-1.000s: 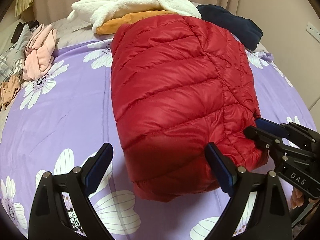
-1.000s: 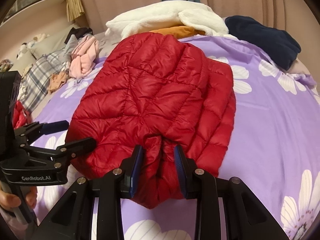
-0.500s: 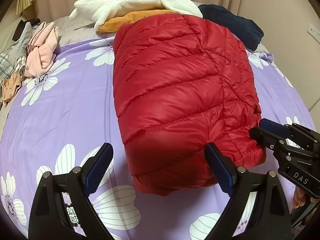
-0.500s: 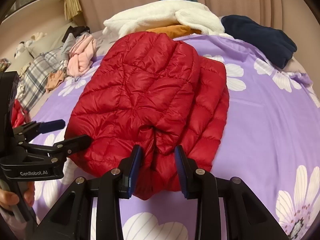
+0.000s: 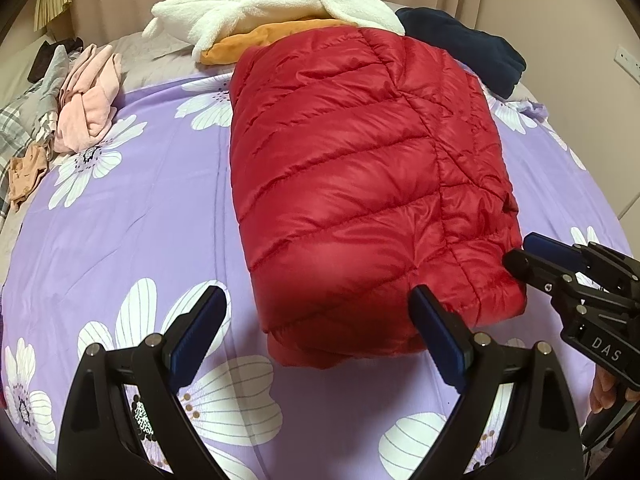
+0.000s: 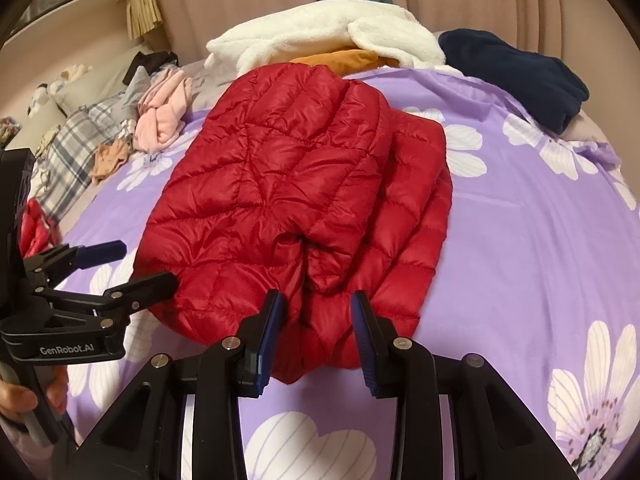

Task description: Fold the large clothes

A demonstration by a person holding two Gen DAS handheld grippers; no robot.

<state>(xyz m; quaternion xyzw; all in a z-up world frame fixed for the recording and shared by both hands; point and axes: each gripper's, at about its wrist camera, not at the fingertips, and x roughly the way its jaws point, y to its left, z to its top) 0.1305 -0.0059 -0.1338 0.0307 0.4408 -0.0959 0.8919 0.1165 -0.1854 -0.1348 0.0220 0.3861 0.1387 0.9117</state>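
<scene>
Both grippers have just drawn back from the folded red jacket [image 5: 360,184] mid-bed [image 5: 120,220]: the left gripper [image 5: 316,340] gapes empty, the right gripper [image 6: 318,336] hangs released beside the hem; the fold looks finished.

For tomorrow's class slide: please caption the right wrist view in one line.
Right claw open around the near edge of a folded red quilted puffer jacket on a purple flowered bedsheet; left claw open beside it.

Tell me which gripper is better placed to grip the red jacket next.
Probably the right gripper: its open fingers already straddle a bunched edge of the jacket. The left gripper is wide open, beside the jacket's near corner.
</scene>
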